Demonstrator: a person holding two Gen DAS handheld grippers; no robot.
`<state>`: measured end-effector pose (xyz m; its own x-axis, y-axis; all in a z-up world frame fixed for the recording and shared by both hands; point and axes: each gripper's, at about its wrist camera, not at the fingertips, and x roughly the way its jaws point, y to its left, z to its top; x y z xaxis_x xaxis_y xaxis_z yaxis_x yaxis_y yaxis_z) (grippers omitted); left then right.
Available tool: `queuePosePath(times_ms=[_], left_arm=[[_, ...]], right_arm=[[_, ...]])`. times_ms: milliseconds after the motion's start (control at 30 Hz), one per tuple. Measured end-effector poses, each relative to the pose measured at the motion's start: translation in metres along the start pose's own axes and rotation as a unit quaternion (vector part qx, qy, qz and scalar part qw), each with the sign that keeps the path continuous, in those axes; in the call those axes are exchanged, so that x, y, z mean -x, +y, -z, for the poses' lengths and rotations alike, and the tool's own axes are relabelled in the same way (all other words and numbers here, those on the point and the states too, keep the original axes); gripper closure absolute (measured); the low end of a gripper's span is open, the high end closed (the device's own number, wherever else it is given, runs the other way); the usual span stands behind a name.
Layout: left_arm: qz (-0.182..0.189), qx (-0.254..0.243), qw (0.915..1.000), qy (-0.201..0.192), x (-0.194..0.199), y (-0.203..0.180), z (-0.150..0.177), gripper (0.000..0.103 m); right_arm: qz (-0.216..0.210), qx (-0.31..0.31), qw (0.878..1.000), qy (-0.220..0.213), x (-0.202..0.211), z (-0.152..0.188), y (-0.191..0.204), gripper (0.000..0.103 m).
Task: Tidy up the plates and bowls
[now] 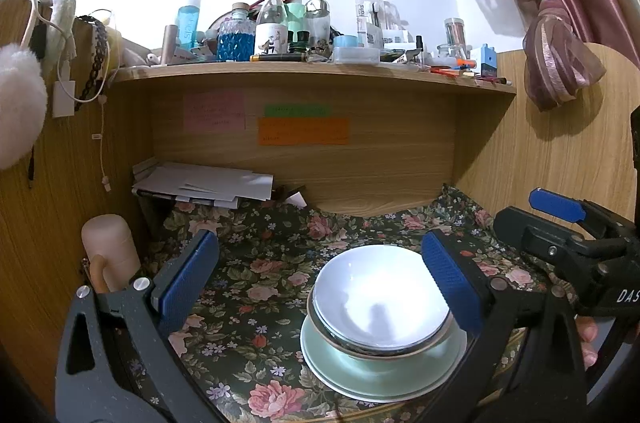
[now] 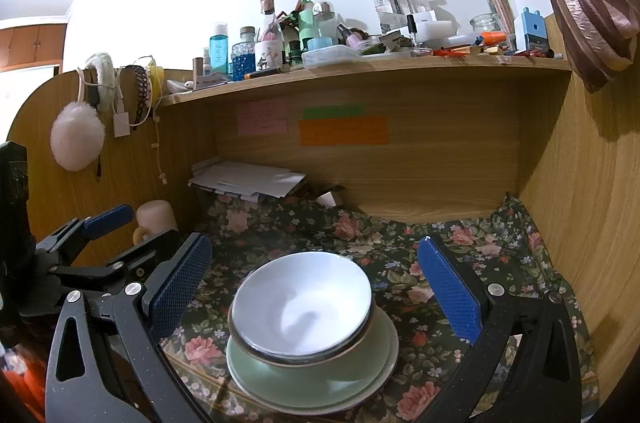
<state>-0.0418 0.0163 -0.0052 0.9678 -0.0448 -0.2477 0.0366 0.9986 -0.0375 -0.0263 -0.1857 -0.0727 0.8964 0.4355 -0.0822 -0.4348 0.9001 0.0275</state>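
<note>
You are holding both the left gripper [image 1: 316,287] and the right gripper [image 2: 316,289] spread wide and empty. The bowls [image 2: 302,307] are sitting nested on the plates [image 2: 320,375] near the tabletop's front edge; be keeping clear, the stack looks finished.

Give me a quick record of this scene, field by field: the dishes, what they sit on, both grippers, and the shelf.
stack: white bowl nested in a darker bowl, on green plate, over a white plate
surface: floral tablecloth
left gripper: open, holding nothing
right gripper: open, holding nothing, stack between its fingers in view
shelf: crowded with bottles and jars
back corner: pile of papers
</note>
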Motion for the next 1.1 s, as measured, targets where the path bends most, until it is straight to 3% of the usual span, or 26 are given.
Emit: queuePosePath(times_ms=[1100], left_arm=[[0.002,0.004,1.0,-0.002,-0.0068,-0.0002,0.0001,0.0]], right_arm=[[-0.007,-0.005,1.0,0.005,-0.006,-0.0023,-0.0005,0.0]])
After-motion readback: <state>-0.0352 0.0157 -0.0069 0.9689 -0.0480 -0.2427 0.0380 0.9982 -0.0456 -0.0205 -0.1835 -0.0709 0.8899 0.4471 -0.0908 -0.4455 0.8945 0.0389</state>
